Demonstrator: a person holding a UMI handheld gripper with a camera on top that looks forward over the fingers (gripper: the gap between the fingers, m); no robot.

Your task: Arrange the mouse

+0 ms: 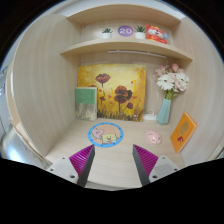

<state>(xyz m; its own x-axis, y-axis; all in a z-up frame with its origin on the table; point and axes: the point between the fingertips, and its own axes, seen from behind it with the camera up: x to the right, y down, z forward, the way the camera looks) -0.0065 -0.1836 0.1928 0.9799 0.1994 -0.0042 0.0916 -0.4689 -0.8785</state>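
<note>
Pale pink mouse (pixel 153 138) beyond parted jaws

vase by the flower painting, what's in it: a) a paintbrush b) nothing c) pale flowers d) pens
c, the blue vase standing to the right of the flower painting holds a bunch of pale pink and white flowers; the hand-held gripper is open with nothing between its fingers.
</note>
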